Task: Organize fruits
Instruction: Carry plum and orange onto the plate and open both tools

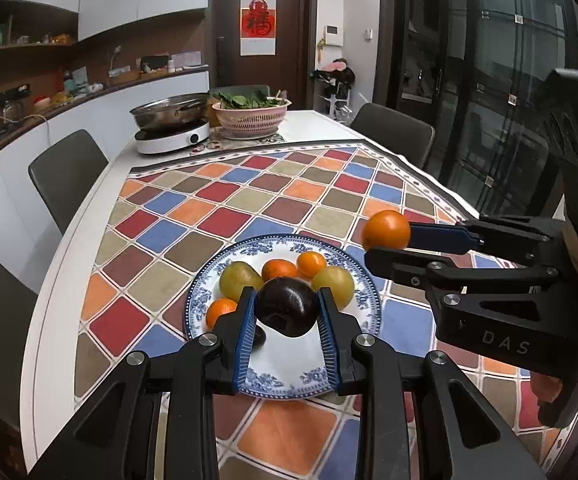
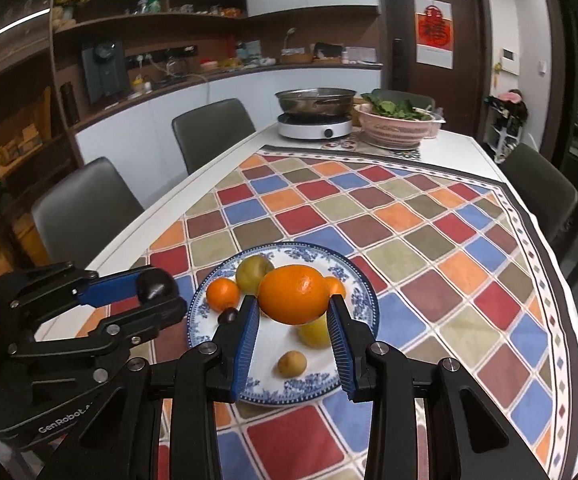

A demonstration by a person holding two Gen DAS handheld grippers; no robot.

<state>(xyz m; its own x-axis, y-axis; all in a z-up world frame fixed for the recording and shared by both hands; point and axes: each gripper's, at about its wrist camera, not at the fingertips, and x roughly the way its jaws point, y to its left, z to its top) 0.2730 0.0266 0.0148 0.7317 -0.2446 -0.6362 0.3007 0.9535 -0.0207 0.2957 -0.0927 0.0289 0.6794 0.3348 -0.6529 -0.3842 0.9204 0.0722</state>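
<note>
Lettering "DAS" on the black body of the right gripper (image 1: 387, 240), seen from the left wrist view; "GenRobot" on the body of the left gripper (image 2: 161, 298), seen from the right wrist view. Red paper with one large character on the brown door (image 1: 258, 20); smaller print below it too small to read. Left gripper: blue pads (image 1: 245, 332) pinching a dark purple plum (image 1: 287, 306), held above the near part of the blue-and-white plate (image 1: 289, 388). Right gripper: pads (image 2: 249, 336) pinching a large orange (image 2: 293, 294), held above the same plate. Plate resting on a checked tablecloth (image 1: 225, 216) of red, blue, orange and olive squares. Fruit lying on the plate, counted across both views: three small tangerines (image 1: 279, 270), two green-yellow round fruits (image 1: 239, 278), one small dark fruit (image 2: 228, 315) at the left rim, one small brown fruit (image 2: 291, 363) toward the near rim. Far end of the table: one steel pot (image 1: 169, 110) on one white cooker (image 1: 171, 138), one pink basket (image 1: 251, 118) of green leaves just beside it. Grey chairs (image 1: 67, 176) along the table: three in view on one side, one on the other.
</note>
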